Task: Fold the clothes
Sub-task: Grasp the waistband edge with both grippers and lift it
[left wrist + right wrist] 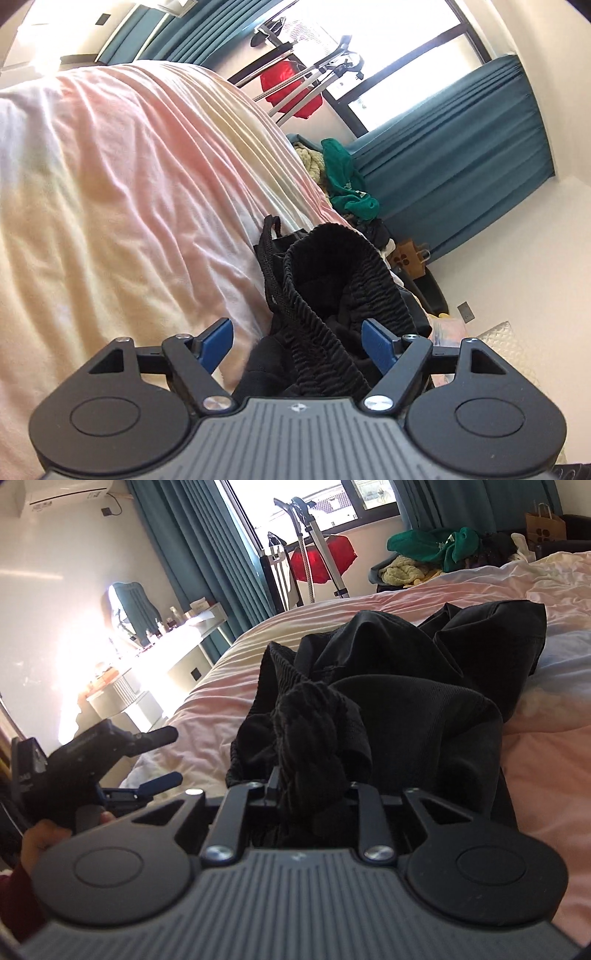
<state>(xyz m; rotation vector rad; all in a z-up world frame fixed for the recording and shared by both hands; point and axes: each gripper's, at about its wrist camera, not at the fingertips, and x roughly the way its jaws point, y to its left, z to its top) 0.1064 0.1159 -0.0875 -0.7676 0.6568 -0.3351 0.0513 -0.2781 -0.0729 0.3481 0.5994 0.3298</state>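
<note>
Black trousers (pixel 406 686) with a ribbed elastic waistband lie crumpled on the pink bed sheet (pixel 546 760). My right gripper (pixel 310 790) is shut on a bunched part of the waistband. In the left wrist view the waistband (pixel 332 280) stands up between the blue pads (pixel 376 343) of my left gripper (pixel 299 341), which is open and not pinching the cloth. The left gripper also shows in the right wrist view (pixel 162 757), left of the trousers, jaws apart.
A heap of clothes with a green garment (pixel 432 546) lies beyond the bed's far edge, with a brown paper bag (pixel 546 524). A clothes rack with a red garment (pixel 321 561) stands by the window. A dressing table (pixel 173 635) is at the left.
</note>
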